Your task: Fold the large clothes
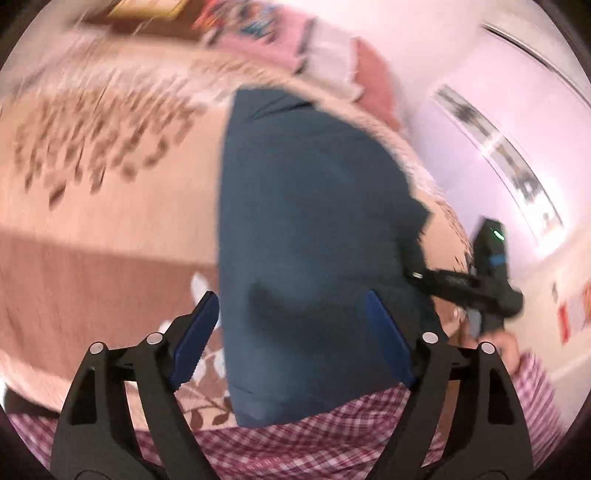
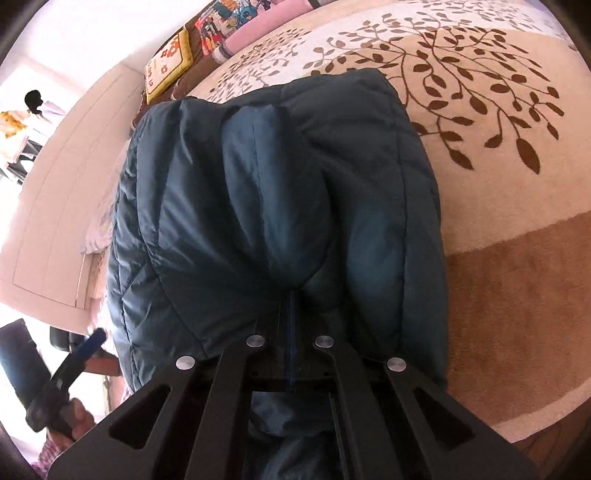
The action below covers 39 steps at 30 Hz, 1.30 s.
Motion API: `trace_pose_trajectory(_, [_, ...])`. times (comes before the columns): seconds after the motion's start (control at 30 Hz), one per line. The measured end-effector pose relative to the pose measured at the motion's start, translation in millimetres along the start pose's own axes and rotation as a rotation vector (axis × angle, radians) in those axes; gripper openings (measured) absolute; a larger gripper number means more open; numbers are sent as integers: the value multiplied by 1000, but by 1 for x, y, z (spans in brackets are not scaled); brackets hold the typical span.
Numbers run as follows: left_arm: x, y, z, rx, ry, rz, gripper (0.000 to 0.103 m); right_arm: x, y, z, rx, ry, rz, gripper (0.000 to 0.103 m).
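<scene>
One padded jacket [image 2: 273, 206], folded on bed [image 2: 498, 258]: soft, bulky, slippery shell. Right tool [image 2: 290, 306] clamped on near fold. Left tool [image 1: 291, 325] apart, empty. Grip thick seams.

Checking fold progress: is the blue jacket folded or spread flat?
Folded: the blue jacket lies as a bulky, doubled-over bundle on the leaf-patterned bedspread, no sleeves spread out.

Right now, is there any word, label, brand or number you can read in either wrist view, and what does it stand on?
None can be read.
Yellow cushion: flower-like shapes, no clear letters.
Colourful printed items by the headboard: cartoon-style print, too small to read.
Wall frame: blurred by motion.
Dark blue quilted jacket, clamped in the right gripper: no label visible.
</scene>
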State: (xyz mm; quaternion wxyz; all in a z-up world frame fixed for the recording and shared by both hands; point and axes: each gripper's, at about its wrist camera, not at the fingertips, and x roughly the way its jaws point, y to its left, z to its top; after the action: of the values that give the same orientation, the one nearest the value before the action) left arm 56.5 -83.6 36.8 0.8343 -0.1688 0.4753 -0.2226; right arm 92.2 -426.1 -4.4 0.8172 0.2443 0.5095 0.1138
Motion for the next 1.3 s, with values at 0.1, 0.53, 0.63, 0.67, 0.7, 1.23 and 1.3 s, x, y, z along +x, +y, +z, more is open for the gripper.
trace_pose_trajectory(0.1, [24, 17, 1, -92, 68, 2, 82, -3, 5, -3, -4, -8, -25, 0])
trace_pose_trajectory(0.53, [42, -5, -13, -1, 91, 30, 85, -2, 13, -6, -39, -27, -95, 0])
trace_pose_trajectory(0.63, [41, -16, -14, 65, 72, 76, 82, -19, 20, -6, -38, -61, -108, 0])
trace_pose_trajectory(0.67, [40, -17, -14, 71, 69, 78, 82, -27, 22, -8, -43, -78, -110, 3])
trace_pose_trajectory(0.7, [40, -18, -14, 76, 66, 80, 82, -40, 27, -14, -56, -102, -104, 3])
trace_pose_trajectory(1.23, [44, -18, -18, 123, 74, 86, 86, -13, -15, -105, 16, 21, -33, 0])
trace_pose_trajectory(1.3, [42, -18, -16, 120, 75, 78, 86, -9, -21, -107, 17, 23, -18, 0])
